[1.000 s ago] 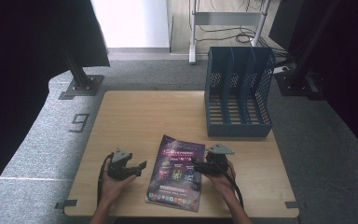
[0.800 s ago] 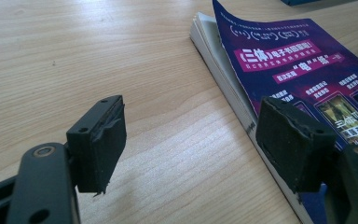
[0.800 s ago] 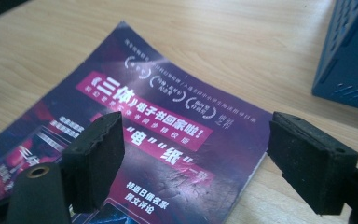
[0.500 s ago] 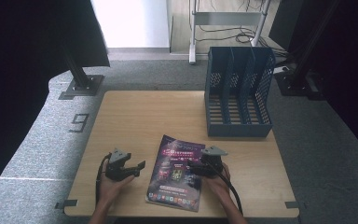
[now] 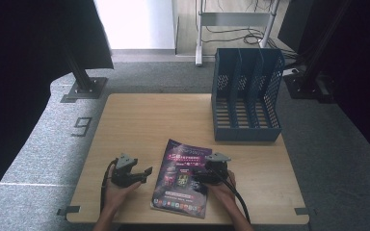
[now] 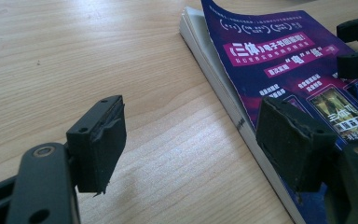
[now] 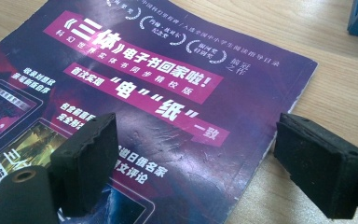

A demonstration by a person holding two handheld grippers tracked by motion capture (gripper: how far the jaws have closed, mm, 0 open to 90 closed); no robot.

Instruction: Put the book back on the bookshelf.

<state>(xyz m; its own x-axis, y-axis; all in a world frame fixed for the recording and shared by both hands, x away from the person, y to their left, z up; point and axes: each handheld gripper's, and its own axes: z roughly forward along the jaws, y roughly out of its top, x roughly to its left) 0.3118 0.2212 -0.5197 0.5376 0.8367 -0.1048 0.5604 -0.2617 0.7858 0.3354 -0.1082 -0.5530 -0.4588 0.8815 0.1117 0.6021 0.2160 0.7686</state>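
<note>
The magazine (image 5: 183,177) lies flat, cover up, near the front edge of the worktop (image 5: 149,120), between my two hands. Its long axis runs front to back with a slight slant, the title end pointing away from me, toward the file rack (image 5: 244,98) at the far right. I judge the job barely begun: nothing is lifted and the rack's slots look empty. My right gripper (image 5: 203,174) hangs over the cover's right edge, its fingers having just been opening, nothing clamped between them. My left gripper (image 5: 147,172) waits beside the spine, fingers apart, empty.
</note>
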